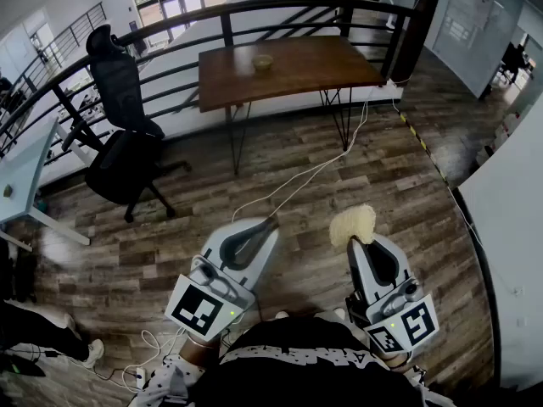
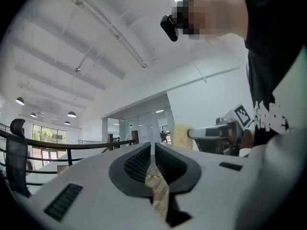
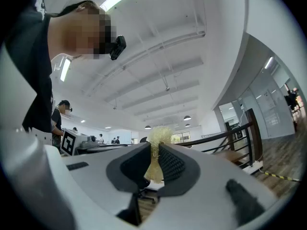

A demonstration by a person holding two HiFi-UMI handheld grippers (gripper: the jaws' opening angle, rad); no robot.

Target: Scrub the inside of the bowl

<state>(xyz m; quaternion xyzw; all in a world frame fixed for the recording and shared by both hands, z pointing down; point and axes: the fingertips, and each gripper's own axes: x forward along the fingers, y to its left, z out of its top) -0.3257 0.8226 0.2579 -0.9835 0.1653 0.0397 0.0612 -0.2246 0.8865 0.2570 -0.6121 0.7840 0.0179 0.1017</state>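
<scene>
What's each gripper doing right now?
The left gripper: jaws shut, empty.
The right gripper: jaws shut on the pale scrubber.

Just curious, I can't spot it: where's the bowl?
Head view, top centre: the bowl sits on the brown table by the black railing.

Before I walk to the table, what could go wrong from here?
The white cable lies across the floor between you and the table; you might trip.
The right gripper pinches the scrubber only by its narrow end, so it may slip out.
Nothing holds the bowl; it may slide when scrubbed.
</scene>
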